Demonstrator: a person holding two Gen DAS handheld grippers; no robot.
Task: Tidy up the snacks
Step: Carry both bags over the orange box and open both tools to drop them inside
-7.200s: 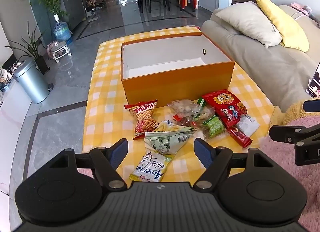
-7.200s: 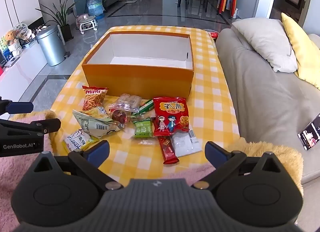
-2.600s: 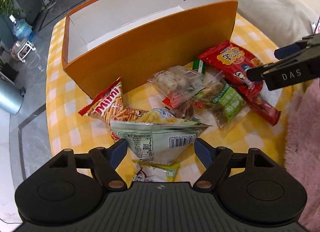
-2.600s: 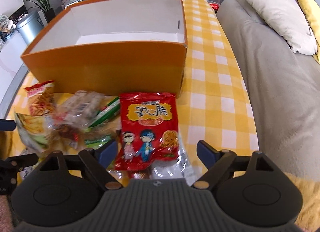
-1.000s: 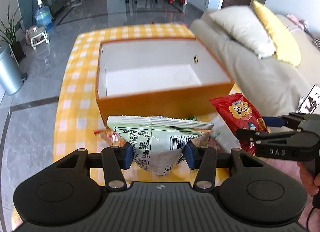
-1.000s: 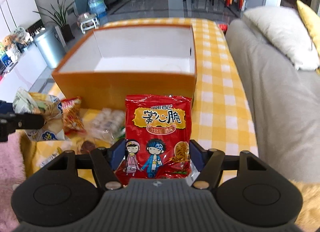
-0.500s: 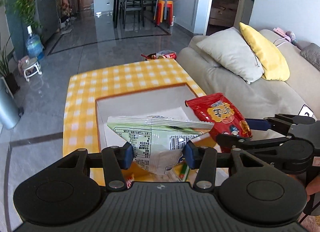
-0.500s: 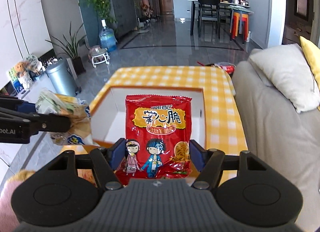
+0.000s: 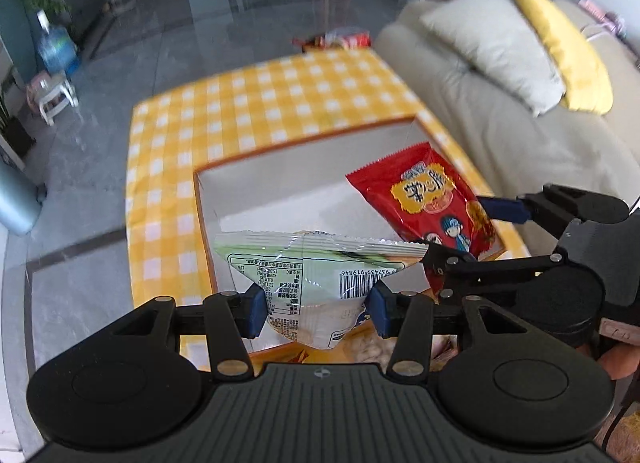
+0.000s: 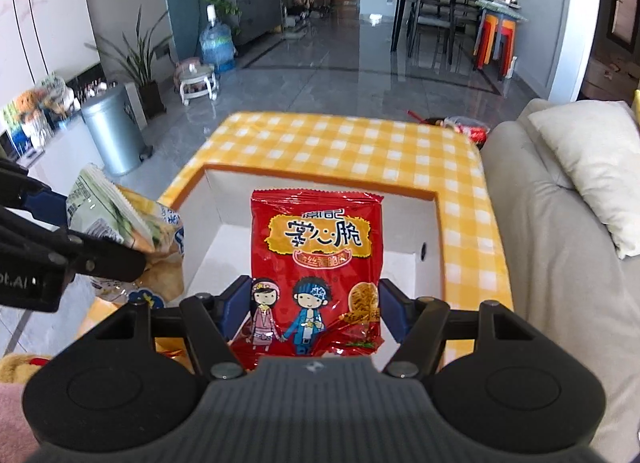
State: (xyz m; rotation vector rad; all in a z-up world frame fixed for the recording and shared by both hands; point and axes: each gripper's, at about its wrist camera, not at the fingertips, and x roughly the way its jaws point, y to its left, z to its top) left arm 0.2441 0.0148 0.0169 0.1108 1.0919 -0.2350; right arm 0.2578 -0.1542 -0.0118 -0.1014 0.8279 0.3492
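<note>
Your left gripper (image 9: 316, 305) clamps the green-white snack bag (image 9: 316, 279) and your right gripper (image 10: 314, 309) the red noodle packet (image 10: 316, 263), both above the orange box (image 9: 202, 215); they are close and could collide, dropping one outside.

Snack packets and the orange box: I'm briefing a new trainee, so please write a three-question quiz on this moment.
1. True or false: the left gripper is shut on the red packet.
2. Which does the right gripper hold? A) pale green packet B) red packet C) nothing
3. Fill in: both packets hang over the open ____, which stands on the yellow checked tablecloth.

Key: 1 false, it holds the pale green packet; 2 B; 3 orange box.
</note>
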